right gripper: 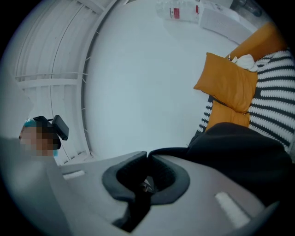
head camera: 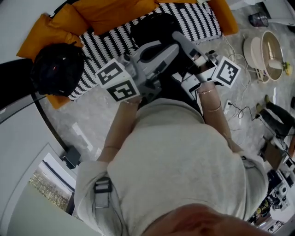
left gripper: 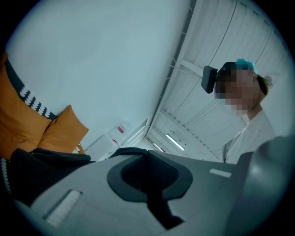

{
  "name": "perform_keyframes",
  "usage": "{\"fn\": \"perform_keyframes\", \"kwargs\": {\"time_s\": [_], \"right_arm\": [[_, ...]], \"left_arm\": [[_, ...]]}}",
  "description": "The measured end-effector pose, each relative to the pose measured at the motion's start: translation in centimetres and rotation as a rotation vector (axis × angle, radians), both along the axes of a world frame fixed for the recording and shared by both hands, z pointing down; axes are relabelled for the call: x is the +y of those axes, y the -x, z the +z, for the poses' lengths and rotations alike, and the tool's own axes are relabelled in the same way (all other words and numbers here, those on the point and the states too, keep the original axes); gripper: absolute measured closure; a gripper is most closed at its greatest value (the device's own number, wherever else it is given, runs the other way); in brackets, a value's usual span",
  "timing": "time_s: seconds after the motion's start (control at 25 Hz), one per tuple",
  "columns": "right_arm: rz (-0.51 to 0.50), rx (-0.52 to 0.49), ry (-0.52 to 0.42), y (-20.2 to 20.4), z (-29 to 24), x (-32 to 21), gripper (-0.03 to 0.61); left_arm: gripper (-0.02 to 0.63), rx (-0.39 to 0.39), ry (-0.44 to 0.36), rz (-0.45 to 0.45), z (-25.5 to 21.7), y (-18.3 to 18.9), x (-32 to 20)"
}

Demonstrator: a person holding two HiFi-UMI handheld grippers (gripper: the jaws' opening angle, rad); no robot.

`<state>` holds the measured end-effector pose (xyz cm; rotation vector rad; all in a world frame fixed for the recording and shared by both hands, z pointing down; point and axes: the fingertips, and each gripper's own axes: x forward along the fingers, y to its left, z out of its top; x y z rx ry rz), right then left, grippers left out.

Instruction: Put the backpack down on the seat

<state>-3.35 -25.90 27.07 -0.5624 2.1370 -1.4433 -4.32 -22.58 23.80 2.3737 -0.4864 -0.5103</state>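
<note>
While both my grippers reach toward the upper middle of the head view, the backpack (head camera: 150,28) sits as a dark mass over the striped seat (head camera: 106,46), with orange cushions (head camera: 106,14) behind it along the top edge. My left gripper (left gripper: 147,152) has its fingers pressed together, and a thin dark edge of the bag's fabric runs in to their tips from the lower left of its view. My right gripper (right gripper: 146,154) is likewise closed, pinching a black strip that leads off to the bag's bulk at the right of its view.

I judge the bag soft and slumping, so it will sag between my two holds and not keep its shape. Thin fabric could slide out of smooth pads; a strap or a seam is the surer place to grip. I cannot tell its weight. Another black bundle (head camera: 57,69) lies on the cushion at the left, well apart from my bag.
</note>
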Motion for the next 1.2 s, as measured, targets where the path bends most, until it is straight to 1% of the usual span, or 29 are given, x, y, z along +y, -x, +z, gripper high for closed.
{"fn": "perform_keyframes", "kwargs": {"time_s": [0.16, 0.4, 0.68, 0.84, 1.0, 1.2], "right_arm": [[-0.023, 0.013, 0.033, -0.7, 1.9, -3.7, 0.564], [-0.038, 0.020, 0.086, -1.9, 5.1, -9.0, 0.565], [-0.061, 0.026, 0.148, -2.7, 9.0, -14.6, 0.565], [-0.085, 0.040, 0.160, -3.6, 10.4, -17.8, 0.566], [-0.106, 0.053, 0.161, -3.4, 11.5, -20.6, 0.568], [-0.119, 0.060, 0.199, -3.3, 14.1, -23.6, 0.568]], "left_arm": [[0.600, 0.000, 0.050, -0.030, 1.8, -0.7, -3.7], [0.600, -0.039, 0.126, -0.051, 4.9, -2.0, -9.1], [0.600, -0.034, 0.208, -0.110, 8.8, -2.9, -14.8], [0.600, -0.037, 0.229, -0.119, 10.2, -3.8, -18.1], [0.600, -0.049, 0.240, -0.144, 11.4, -3.7, -20.8], [0.600, -0.069, 0.281, -0.173, 13.9, -3.7, -23.8]]}}
